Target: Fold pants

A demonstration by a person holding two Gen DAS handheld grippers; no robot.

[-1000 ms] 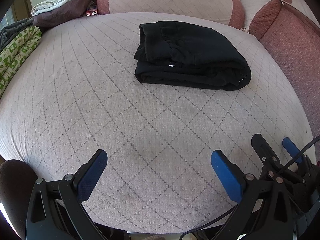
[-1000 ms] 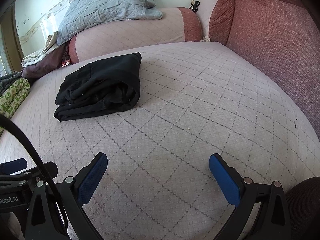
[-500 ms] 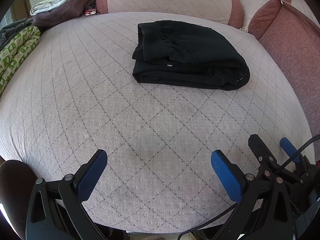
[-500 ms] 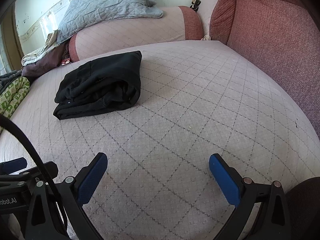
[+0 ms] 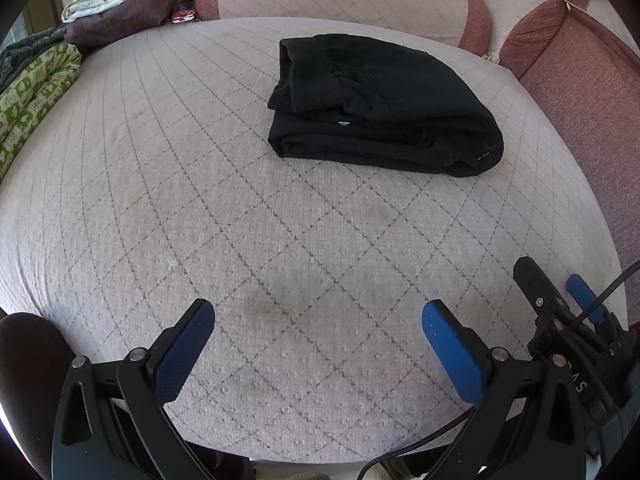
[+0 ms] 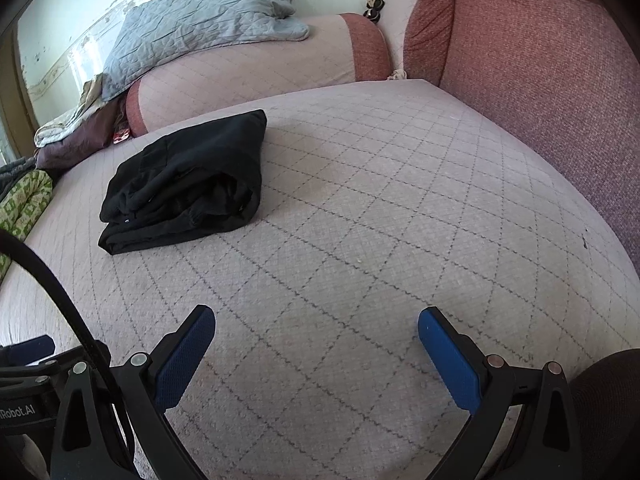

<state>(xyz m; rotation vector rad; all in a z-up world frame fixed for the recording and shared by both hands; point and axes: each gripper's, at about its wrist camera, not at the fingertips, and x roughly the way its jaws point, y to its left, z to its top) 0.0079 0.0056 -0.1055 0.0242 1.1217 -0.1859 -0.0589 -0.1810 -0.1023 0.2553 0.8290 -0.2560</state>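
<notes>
The black pants point(image 5: 380, 108) lie folded into a thick compact bundle on the pale quilted bed point(image 5: 200, 200), toward its far side. They also show in the right wrist view point(image 6: 188, 184), at the left. My left gripper point(image 5: 318, 320) is open and empty, held low near the bed's front edge, well short of the pants. My right gripper point(image 6: 316, 328) is open and empty too, beside the left one; it shows at the right edge of the left wrist view point(image 5: 560, 292).
A long bolster point(image 6: 256, 68) with a grey-blue quilt point(image 6: 200, 20) on it lies along the far edge. A red-brown cushion point(image 6: 540, 60) lines the right side. A green patterned blanket point(image 5: 32, 88) and piled cloths point(image 5: 120, 4) sit at the left.
Both grippers have drawn back slightly from the pants and stay open. The pants have not moved.
</notes>
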